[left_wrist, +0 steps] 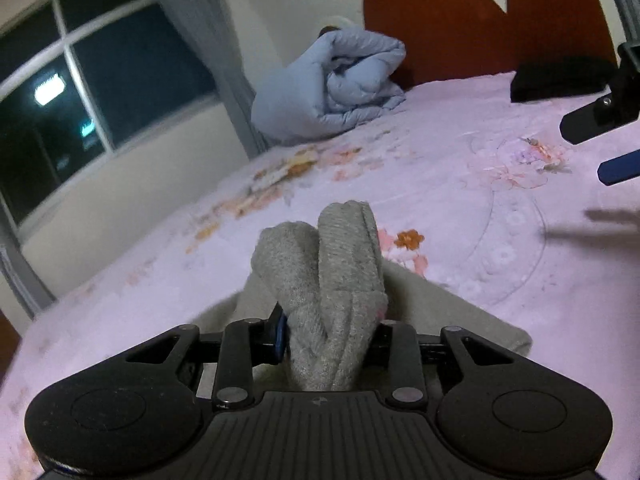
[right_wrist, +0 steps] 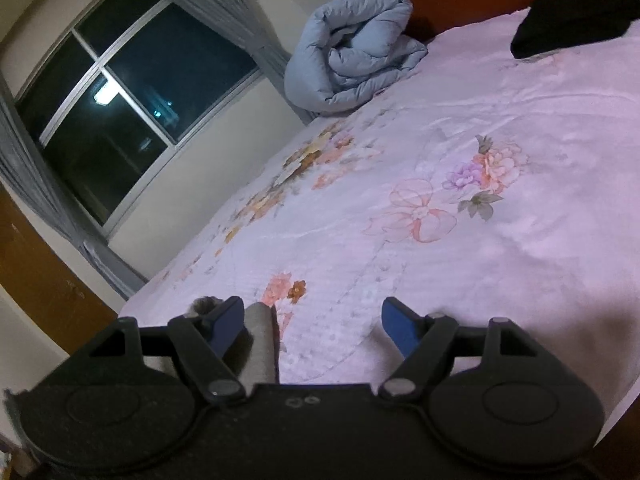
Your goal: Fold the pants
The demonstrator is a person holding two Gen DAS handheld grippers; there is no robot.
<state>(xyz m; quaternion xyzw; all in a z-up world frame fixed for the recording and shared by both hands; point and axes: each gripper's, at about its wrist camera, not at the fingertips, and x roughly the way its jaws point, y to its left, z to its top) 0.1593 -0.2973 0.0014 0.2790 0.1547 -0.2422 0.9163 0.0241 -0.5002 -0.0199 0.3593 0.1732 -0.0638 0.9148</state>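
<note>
Pants above floral bedsheet, window behind

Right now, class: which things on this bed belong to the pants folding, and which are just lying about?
Belong to the job:
grey pants, bunched in the left gripper
right gripper, jaws apart
bed sheet, the folding surface

Lying about:
blue duvet, rolled near the window
black garment by the headboard
</note>
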